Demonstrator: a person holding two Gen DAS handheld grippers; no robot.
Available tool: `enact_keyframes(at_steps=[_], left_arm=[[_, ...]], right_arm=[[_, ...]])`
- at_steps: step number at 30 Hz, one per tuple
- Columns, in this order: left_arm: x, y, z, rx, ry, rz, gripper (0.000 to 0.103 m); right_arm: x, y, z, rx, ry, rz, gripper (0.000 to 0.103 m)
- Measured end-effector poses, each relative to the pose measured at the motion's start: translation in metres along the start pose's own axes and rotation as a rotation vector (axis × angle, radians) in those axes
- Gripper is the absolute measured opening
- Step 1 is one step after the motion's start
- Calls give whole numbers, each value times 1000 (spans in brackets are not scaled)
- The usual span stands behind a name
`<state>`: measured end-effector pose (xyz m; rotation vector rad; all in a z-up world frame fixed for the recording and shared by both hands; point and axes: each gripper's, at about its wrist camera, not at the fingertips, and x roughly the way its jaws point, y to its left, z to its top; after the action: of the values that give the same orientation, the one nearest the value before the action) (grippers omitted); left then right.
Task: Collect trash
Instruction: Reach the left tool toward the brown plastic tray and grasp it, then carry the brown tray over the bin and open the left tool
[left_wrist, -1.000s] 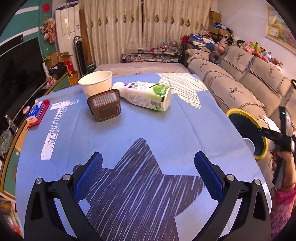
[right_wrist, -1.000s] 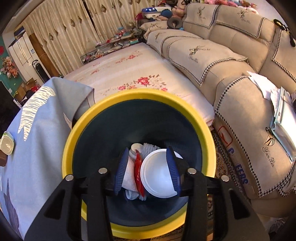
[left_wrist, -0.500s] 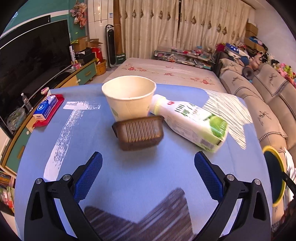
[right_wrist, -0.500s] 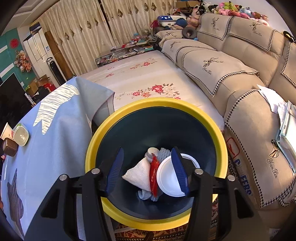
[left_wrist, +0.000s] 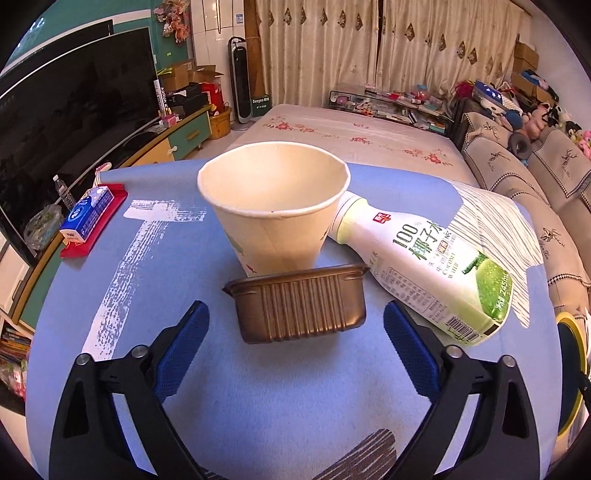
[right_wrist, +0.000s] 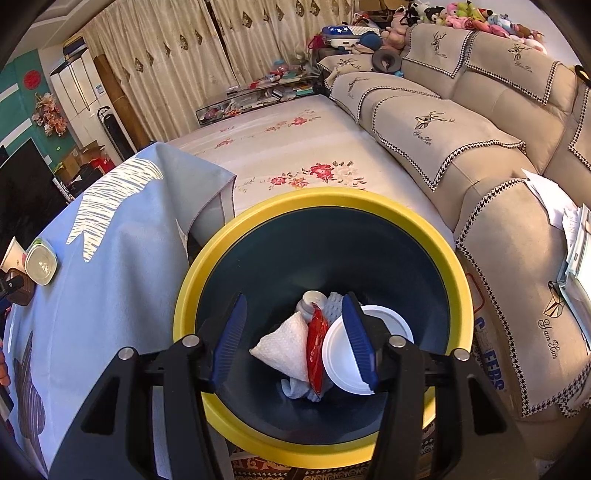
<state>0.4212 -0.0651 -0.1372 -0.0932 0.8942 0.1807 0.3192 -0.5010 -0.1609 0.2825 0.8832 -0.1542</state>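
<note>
A small brown ribbed plastic tub (left_wrist: 300, 308) sits on the blue tablecloth (left_wrist: 258, 398), between the open jaws of my left gripper (left_wrist: 295, 332). Behind the tub stands a cream paper cup (left_wrist: 275, 206). A white and green coconut-water bottle (left_wrist: 424, 273) lies on its side to the right. My right gripper (right_wrist: 295, 339) is open and empty above the yellow-rimmed dark bin (right_wrist: 207, 258). The bin holds a white plate (right_wrist: 347, 354), a red wrapper (right_wrist: 317, 347), a white tissue (right_wrist: 284, 345) and other trash.
A blue tissue pack on a red tray (left_wrist: 90, 218) lies at the table's left edge. A TV (left_wrist: 55, 122) stands left. A floral bed (right_wrist: 295, 147) and a beige sofa (right_wrist: 480, 129) flank the bin. The bin rim also shows at the left wrist view's right edge (left_wrist: 570, 350).
My left gripper has moved forward across the table up to the brown tub. My right gripper has risen a little above the bin and opened wider.
</note>
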Motion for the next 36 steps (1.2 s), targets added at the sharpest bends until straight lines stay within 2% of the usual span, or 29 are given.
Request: enact_keyframes(at_steps=[6,8,15,21,26,30,36], left_arm=[[8,4,1,-10,-1,-1,78],[8,6,1,-12,-4,-3,67],[-2,13,-4,-9,-33,-22,65],[-32,12,-21,27,-48,-56,65],[-75,-12,-42,114,-77,-115,65],[-110,-46,-59,198,-89,-211,65],[-147,-118,-77,330,-91,-362,66]], right_arm=[[4,0,-2,-3,10,6,52],[5,0,-3,-4,13,8,52],[2,-1,-5,0,7,14,52],[-11,-5,-10,5,-8,20,52],[-25,-12,-19,9,-21,20,52],[-38,-21,-27,19,-35,11,52],[-56,-40,-40,26,-53,-33,53]])
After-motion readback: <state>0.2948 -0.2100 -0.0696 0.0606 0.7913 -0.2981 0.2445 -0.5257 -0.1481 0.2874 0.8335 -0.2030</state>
